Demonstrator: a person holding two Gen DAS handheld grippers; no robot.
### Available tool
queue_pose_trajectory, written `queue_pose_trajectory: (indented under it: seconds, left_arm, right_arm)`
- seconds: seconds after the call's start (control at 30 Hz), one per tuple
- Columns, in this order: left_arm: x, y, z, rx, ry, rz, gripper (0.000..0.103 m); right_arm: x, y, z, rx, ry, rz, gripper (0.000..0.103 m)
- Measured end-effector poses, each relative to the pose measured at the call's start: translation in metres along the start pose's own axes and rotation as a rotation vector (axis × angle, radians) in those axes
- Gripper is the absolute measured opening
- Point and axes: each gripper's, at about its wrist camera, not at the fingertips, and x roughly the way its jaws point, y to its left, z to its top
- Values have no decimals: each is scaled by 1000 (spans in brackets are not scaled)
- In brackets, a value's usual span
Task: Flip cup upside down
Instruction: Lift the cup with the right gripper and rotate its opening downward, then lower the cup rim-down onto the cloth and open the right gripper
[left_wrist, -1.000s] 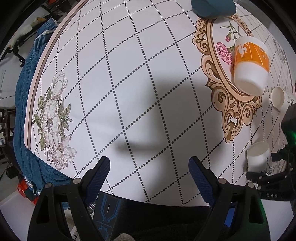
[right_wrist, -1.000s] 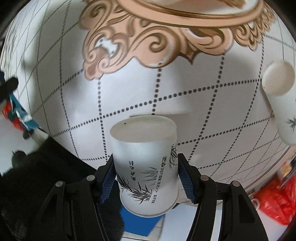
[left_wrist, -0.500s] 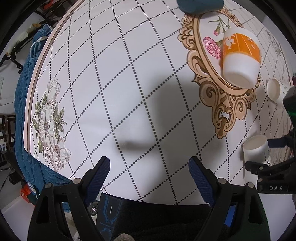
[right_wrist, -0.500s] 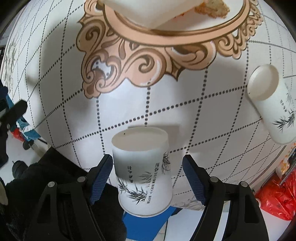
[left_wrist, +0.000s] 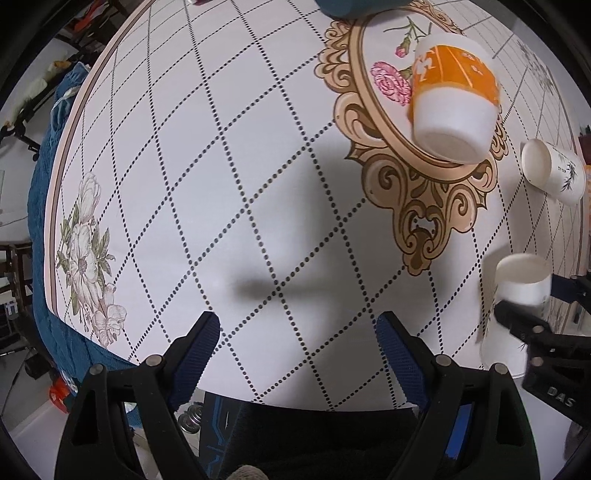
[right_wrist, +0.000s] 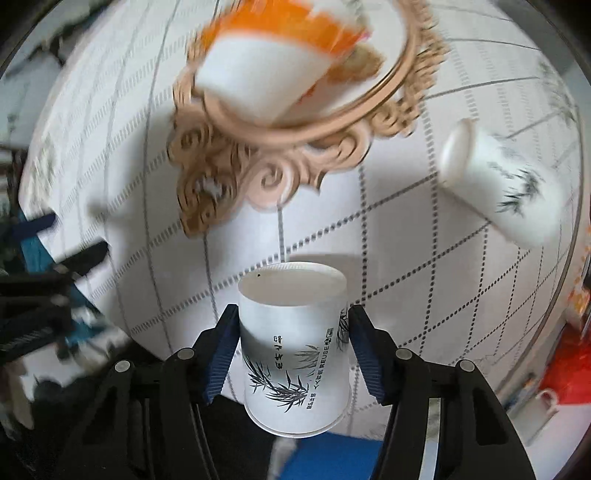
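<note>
A white paper cup with bamboo print stands upside down near the table's front edge, base up. My right gripper has its jaws on both sides of the cup, pads touching its walls. The view is motion-blurred. In the left wrist view the same cup sits at the right with the right gripper's fingers around it. My left gripper is open and empty above bare tablecloth near the front edge.
An orange-and-white cup stands upside down on the ornate oval print. A second bamboo paper cup lies on its side at the right. A teal object sits at the far edge. The round table's rim curves on the left.
The right gripper opened around the inverted cup half a second ago and has now closed on it again. Its view has swung and pulled back. The left gripper drifted slightly.
</note>
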Motion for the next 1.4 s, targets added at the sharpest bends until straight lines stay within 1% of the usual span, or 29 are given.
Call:
queue_pose_trajectory:
  seconds: [0.2,0.27,0.33,0.37,0.43,0.47,0.53,0.57,0.6,0.67,0.77,0.93,1.03,1.07,1.13,1.17,1.2,1.23,1.3,1.37,1.4]
  left_arm:
    - [-6,-4,6,2,-6,15,87]
    - [-8,-5,9,-4,-8,20,87]
    - [-10,-3,9,-14,-6,21,87]
    - [-10,-1,9,-18,-5,21,87]
    - [-11,0,9,-24,-5,23,87]
    - [-10,1,8,-24,-7,26,87]
    - [-11,0,5,-24,-13,35,87]
    - [-11,0,4,-19,-15,36,87]
    - [-11,0,2,-17,-16,39,87]
    - [-9,-1,-4,-14,-18,46,87]
    - [-7,-3,-13,-9,-24,58,87]
    - [-10,-8,-31,1,-64,83,87]
    - [-14,-9,-41,1,-87,92,87]
    - [-17,-11,-45,1,-92,94,87]
    - [-23,-11,-52,3,-113,96,87]
    - [-26,-9,-55,5,-126,100,88]
    - [-30,-9,-59,9,-138,102,95]
    - [-35,-7,-63,13,-153,100,100]
    - [-46,-5,-71,25,-183,99,100]
    - [-58,-4,-74,32,-216,101,100]
    - [-69,-4,-82,40,-243,94,100]
  right_arm:
    - [-36,-22,-13,133,-264,60,62]
    - [-46,-25,-19,176,-347,90,62]
    - [-51,-19,-22,203,-441,116,62]
    - [-46,-5,-24,203,-465,120,62]
    - [-42,4,-31,198,-506,130,62]
    - [-33,14,-33,194,-523,126,62]
    - [-28,16,-43,183,-548,124,62]
    - [-25,19,-51,173,-580,124,62]
    - [-23,21,-56,161,-593,122,62]
    - [-19,24,-65,142,-607,123,62]
    - [-16,26,-75,114,-606,118,62]
    - [-8,38,-88,69,-569,69,62]
    - [-2,40,-94,76,-541,58,63]
    - [-1,39,-95,88,-525,43,65]
    - [-2,36,-100,119,-499,37,76]
    - [-5,34,-104,139,-496,40,83]
    - [-8,32,-108,149,-499,42,85]
    - [-15,30,-114,165,-506,42,86]
    - [-25,28,-123,188,-502,32,95]
    - [-38,23,-136,234,-495,18,95]
    - [-44,22,-143,253,-489,4,96]
